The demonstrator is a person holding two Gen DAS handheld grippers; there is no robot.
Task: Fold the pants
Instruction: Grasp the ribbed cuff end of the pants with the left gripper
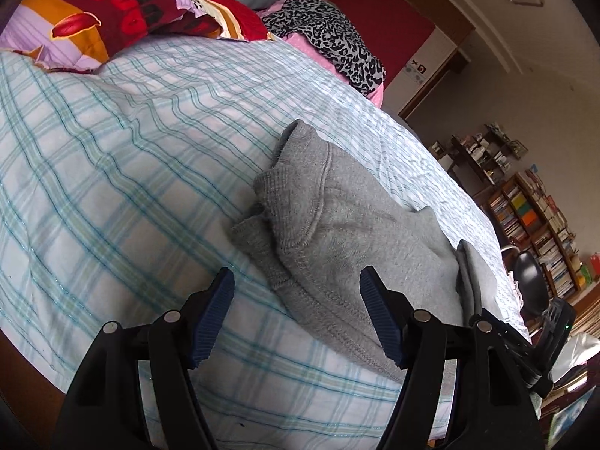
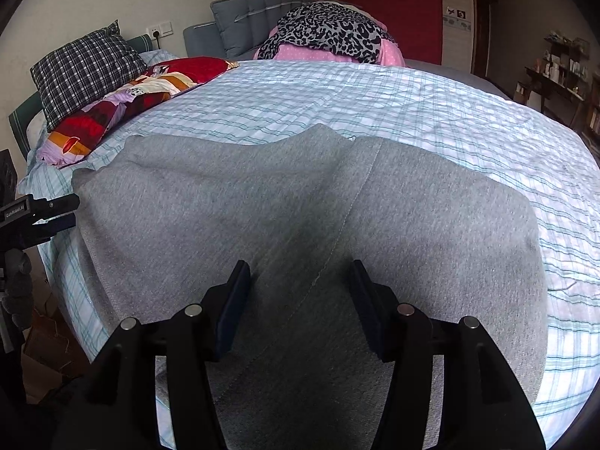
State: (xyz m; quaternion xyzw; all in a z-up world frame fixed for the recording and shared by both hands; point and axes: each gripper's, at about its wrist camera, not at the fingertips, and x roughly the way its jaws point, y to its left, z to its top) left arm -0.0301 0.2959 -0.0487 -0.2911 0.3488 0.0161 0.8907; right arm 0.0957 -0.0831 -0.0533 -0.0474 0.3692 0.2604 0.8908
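One pair of grey pants [image 2: 300,232] lies on the bed [image 2: 431,112], spread flat on the plaid sheet near its front edge. From the right wrist view: two grey panels meet at one stitched seam running toward the camera. From the left wrist view the same pants [image 1: 348,232] show a bunched, layered end with ribbed hems, sitting by the bed's edge.

Two grippers. Left gripper [image 1: 296,281]: jaws wide apart, nothing between them; one fingertip over bare sheet, the other over the grey fabric's edge. Contact with cloth cannot be told. Right gripper [image 2: 300,273]: jaws wide apart, nothing held, both fingers over the pants, straddling the seam. The left gripper [image 2: 41,210] also shows at the left margin of the right wrist view, beside the pants' left edge.

At the head of the bed: one dark checked pillow [image 2: 86,67], one red-orange-lilac patterned pillow [image 2: 123,101], one grey quilted cushion [image 2: 255,18], one leopard-print cloth [image 2: 330,30] atop pink bedding [image 2: 296,52].

Beyond the bed: bookshelves [image 1: 536,232] packed with books, count unclear.
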